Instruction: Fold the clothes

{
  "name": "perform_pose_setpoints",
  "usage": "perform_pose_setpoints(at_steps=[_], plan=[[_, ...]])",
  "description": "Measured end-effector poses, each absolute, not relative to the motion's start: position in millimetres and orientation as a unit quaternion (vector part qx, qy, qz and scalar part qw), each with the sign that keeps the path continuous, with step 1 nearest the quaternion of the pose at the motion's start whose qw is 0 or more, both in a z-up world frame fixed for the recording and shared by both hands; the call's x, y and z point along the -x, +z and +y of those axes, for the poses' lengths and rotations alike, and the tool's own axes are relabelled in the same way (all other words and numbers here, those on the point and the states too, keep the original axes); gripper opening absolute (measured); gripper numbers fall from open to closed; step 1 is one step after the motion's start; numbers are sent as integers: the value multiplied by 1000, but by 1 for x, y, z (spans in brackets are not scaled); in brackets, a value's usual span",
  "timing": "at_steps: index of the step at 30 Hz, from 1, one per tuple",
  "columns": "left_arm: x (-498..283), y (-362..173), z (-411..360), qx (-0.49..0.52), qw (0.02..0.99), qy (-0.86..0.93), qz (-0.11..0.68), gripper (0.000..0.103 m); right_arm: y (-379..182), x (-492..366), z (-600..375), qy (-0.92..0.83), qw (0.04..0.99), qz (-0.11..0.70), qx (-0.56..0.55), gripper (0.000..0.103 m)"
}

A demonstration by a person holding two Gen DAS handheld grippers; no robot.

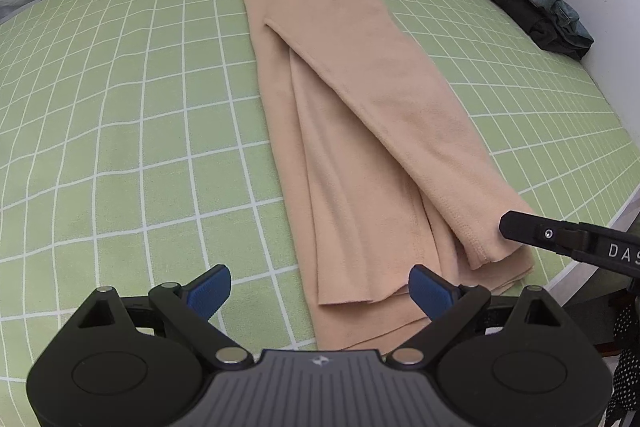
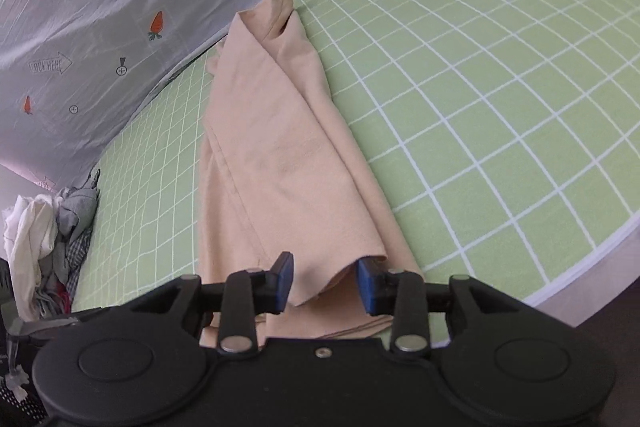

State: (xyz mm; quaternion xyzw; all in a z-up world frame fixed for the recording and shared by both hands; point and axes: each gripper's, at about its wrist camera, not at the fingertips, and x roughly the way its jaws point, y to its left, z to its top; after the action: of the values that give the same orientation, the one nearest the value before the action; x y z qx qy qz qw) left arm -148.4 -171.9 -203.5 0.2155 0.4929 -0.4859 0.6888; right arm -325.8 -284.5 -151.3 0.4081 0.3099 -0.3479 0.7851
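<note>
Lying long and narrow on the green checked bed [image 1: 120,107], the peach garment [image 1: 352,115] runs from the bottom centre of the left wrist view up to the top centre, its long axis pointing away from both tongs. A sleeve is folded over it, slanting from upper centre down to the lower right, where its cuff [image 1: 486,251] sits near the hem.

The left gripper [image 1: 320,291] hangs just above the hem with its jaws wide apart and nothing between them; only its right pad overlaps the cloth edge. The right gripper [image 2: 325,285] has its jaws partly apart, straddling a loose fold of the hem, the pads not pressing on it as far as I can see. In the left view its finger tip sits right beside the cuff.

Both tongs are at the near end, so I judge the next fold brings the hem up toward the collar [image 2: 280,5]. The right one is closer to cloth
</note>
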Motion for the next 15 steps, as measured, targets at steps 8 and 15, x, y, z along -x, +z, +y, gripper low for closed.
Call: perform_pose_setpoints(at_steps=[8,15], plan=[[156,-207,-172,-213,693,-477,496,94,-146,323,-294,-364,800,348,-326,56],[159,-212,-171,-200,691,-469,512,79,-161,320,-301,-344,795,381,-322,58]])
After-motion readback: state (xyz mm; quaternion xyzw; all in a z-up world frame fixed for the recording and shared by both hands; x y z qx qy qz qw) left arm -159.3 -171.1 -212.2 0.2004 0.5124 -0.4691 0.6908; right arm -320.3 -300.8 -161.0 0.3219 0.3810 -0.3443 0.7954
